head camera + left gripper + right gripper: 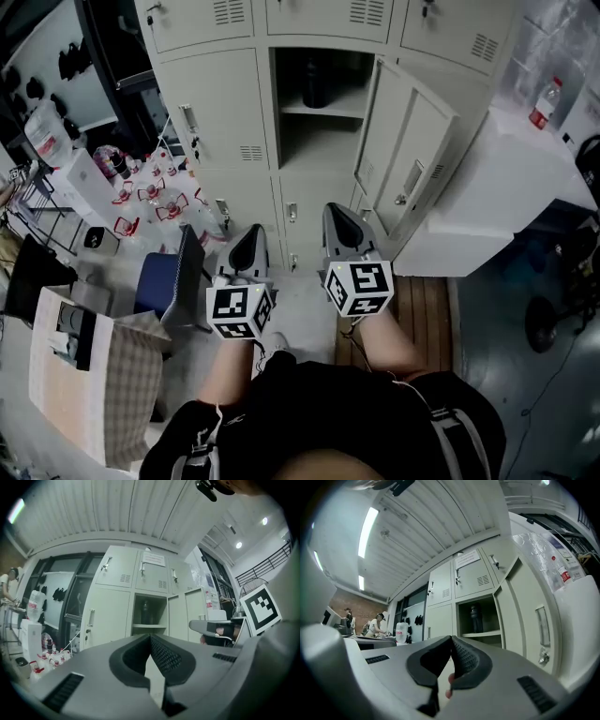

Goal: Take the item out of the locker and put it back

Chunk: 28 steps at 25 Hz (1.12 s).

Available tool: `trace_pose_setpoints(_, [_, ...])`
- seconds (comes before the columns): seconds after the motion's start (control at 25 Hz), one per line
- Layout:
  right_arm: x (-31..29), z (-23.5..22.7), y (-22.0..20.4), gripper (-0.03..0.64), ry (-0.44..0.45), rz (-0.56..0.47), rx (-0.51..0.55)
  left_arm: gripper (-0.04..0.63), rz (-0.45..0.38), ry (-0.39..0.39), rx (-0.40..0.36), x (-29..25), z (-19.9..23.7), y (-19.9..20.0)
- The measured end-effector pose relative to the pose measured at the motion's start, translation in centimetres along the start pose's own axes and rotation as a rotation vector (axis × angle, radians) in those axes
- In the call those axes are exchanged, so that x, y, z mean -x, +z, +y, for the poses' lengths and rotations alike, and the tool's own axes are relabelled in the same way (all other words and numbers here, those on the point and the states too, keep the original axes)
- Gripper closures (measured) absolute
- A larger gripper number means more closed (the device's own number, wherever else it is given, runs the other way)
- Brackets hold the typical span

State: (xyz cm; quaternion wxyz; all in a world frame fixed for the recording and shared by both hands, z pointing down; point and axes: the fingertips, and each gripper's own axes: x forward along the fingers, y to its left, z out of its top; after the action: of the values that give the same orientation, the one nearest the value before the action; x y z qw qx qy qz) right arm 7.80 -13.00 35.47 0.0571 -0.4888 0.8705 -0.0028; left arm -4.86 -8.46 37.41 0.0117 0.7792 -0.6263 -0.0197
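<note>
A dark bottle (316,84) stands on the upper shelf of the open locker (323,111), whose door (412,155) is swung out to the right. The same bottle (144,611) (476,617) shows in both gripper views, well beyond the jaws. My left gripper (250,232) (150,638) and right gripper (334,208) (451,639) are held side by side low in front of the lockers, far short of the opening. Both are shut with nothing between the jaws.
A blue chair (164,281) stands left of my left gripper. A white table (497,197) with a red-labelled bottle (544,103) sits right of the locker door. Several small bottles (150,187) lie on the floor at left. People (375,625) stand far off at left.
</note>
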Motion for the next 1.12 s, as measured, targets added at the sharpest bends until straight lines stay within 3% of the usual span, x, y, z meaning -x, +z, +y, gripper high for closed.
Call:
trace_pose_setpoints(0.28, [-7.2,-1.6,0.7,0.6,-0.077,-0.024,0.01,0.583,-0.019,-0.088,0.002,-7.4,4.4,1.2])
trace_pose_setpoints(0.52, [-12.7,-2.9,0.6,0.6,-0.179,-0.048,0.113,0.583,-0.014,-0.151,0.005,-13.1,8.1,0.9])
trace_pose_setpoints(0.72, [-15.9,-4.4,0.7,0.6,-0.23,-0.068,0.106,0.583,-0.022,-0.197,-0.016,-16.9,9.6,1.2])
trace_pose_setpoints(1.12, [-18.0,-6.1,0.5,0.6,-0.201,-0.055,0.093,0.583,-0.055,-0.205,-0.009,-20.8,8.9,2.6])
